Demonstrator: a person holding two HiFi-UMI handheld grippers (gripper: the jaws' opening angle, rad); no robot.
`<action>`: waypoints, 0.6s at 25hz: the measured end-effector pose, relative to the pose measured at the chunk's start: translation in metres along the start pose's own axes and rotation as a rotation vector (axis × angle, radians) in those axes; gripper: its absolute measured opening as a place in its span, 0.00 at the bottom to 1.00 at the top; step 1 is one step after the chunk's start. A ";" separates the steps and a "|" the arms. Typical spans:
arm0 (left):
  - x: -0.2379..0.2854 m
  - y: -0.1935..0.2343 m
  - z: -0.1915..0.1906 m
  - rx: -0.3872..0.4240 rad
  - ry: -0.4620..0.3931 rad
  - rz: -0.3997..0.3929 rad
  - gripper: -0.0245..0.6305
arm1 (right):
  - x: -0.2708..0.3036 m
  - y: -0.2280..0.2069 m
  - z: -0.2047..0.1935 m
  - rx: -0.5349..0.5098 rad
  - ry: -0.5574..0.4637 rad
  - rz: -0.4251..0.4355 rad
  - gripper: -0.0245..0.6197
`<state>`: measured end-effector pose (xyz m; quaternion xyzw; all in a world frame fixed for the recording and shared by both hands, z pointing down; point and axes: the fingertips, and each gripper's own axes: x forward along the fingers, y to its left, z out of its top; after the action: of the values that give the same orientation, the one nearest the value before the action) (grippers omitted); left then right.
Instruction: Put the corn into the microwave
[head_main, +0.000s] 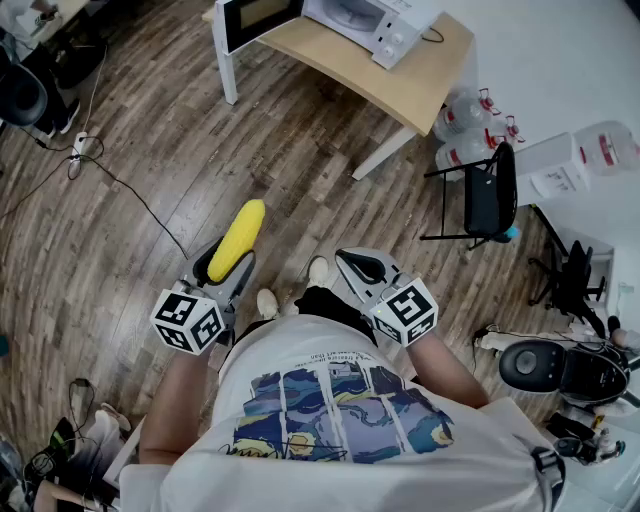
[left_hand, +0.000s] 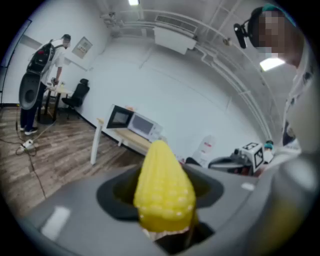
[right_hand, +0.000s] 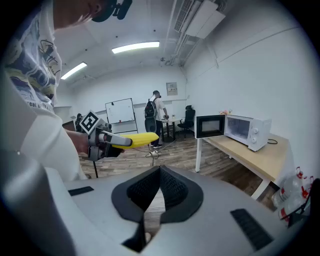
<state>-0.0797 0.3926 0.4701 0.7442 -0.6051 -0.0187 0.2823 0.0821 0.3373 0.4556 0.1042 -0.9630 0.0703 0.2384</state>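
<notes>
Left claw (head_main: 226, 266) clamps corn (head_main: 240, 235) | right claw (head_main: 352, 262) together | microwave (head_main: 372, 20) door open, on table (head_main: 420, 82)

Head view: on my head, looking steeply down; microwave (head_main: 375, 20) far off at 12 o'clock. Gripper views: close behind my jaws, facing forward; both share that microwave, left at 9, right at 3 o'clock.

Open office or lab workroom.
Shown by white walls (right_hand: 240, 75), wood-plank floor (head_main: 300, 150) strewn with cables (head_main: 120, 190), strip lights (right_hand: 135, 47) and bare ducts (right_hand: 182, 20) overhead, a whiteboard (right_hand: 120, 117), black office chair (head_main: 490, 195), desk (head_main: 400, 85) with microwave (head_main: 375, 20), water jugs (head_main: 465, 150) against the wall.
</notes>
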 end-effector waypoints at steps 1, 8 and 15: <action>0.000 0.000 0.000 -0.009 -0.009 0.003 0.43 | -0.002 -0.001 0.003 -0.011 -0.001 -0.002 0.05; 0.018 0.009 0.004 -0.045 -0.029 0.014 0.43 | 0.002 -0.016 0.004 -0.008 0.004 -0.028 0.05; 0.084 0.035 0.030 -0.028 -0.020 0.057 0.43 | 0.032 -0.092 0.008 -0.008 0.016 -0.033 0.05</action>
<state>-0.0996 0.3007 0.4867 0.7222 -0.6287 -0.0267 0.2870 0.0727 0.2411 0.4718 0.1188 -0.9595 0.0632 0.2476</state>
